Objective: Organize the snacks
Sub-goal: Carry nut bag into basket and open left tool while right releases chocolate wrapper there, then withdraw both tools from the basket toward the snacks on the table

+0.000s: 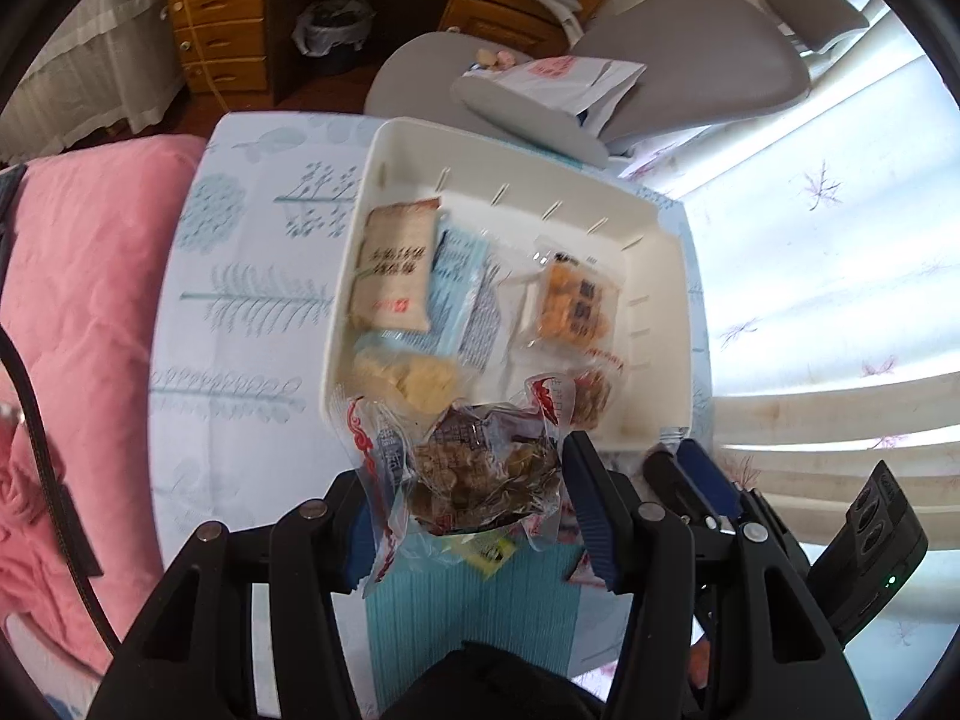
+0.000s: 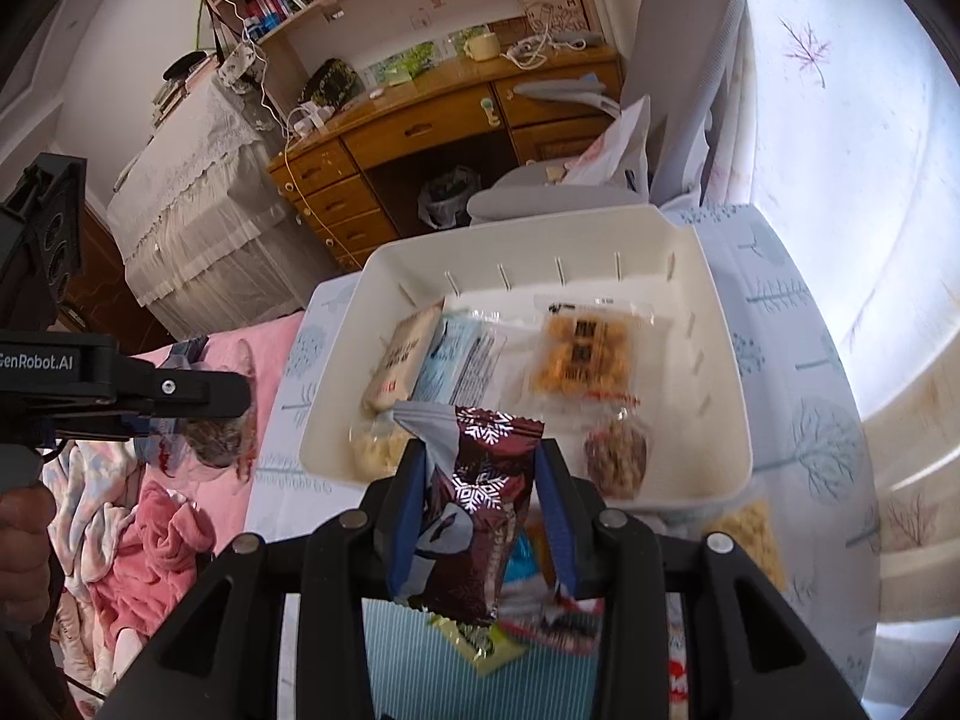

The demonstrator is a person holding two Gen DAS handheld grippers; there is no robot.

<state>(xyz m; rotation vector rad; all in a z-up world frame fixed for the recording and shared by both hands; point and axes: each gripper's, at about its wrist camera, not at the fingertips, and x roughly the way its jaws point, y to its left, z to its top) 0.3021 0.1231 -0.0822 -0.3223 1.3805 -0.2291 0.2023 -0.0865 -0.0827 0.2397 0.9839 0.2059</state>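
A white tray (image 1: 384,192) (image 2: 714,324) on the patterned table holds several snack packs: a beige pack (image 1: 399,267) (image 2: 402,360), a light blue pack (image 1: 459,294) (image 2: 456,360), an orange cracker pack (image 1: 576,300) (image 2: 585,354), a pale cookie pack (image 1: 408,378) (image 2: 378,450) and a nut pack (image 1: 591,396) (image 2: 618,453). My left gripper (image 1: 465,510) is shut on a clear pack of dark brown snacks (image 1: 480,474), held at the tray's near edge. My right gripper (image 2: 480,516) is shut on a maroon snowflake packet (image 2: 480,504) just in front of the tray.
Loose snack packs (image 2: 480,642) lie on a striped blue mat (image 2: 420,660) below the grippers; a pale snack pack (image 2: 750,534) lies right of the tray. Pink bedding (image 1: 78,300) is left, a grey chair (image 1: 690,54) and wooden desk (image 2: 432,126) behind.
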